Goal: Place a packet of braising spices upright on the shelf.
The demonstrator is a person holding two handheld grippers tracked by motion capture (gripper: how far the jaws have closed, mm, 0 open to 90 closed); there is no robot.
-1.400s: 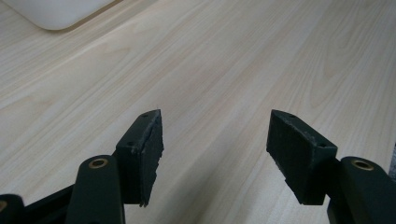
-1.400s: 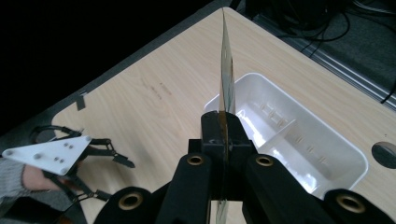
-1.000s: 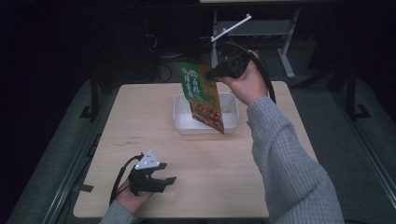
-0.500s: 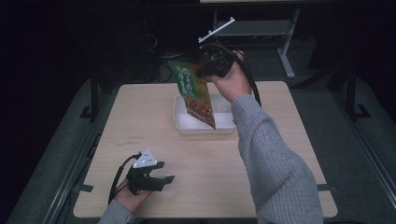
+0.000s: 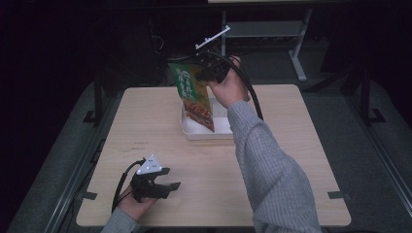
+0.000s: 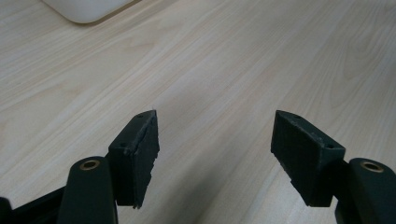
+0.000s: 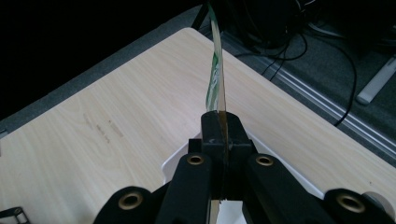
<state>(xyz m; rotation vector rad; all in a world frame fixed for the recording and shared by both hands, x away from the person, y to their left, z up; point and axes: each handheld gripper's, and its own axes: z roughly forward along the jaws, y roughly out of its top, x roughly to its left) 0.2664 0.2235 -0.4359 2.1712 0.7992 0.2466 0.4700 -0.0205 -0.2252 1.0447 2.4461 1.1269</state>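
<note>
Green packet (image 5: 192, 94) pinched in right tool (image 5: 210, 73), now lower over white tray (image 5: 208, 131); left tool (image 5: 167, 180) spread

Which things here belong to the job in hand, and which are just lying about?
In the job:
- green food packet, clamped in the right tool
- white tray, under the packet's lower end

Not in the job:
- left tool, open over bare tabletop
- metal stand on the floor behind the table
- floor cables
</note>
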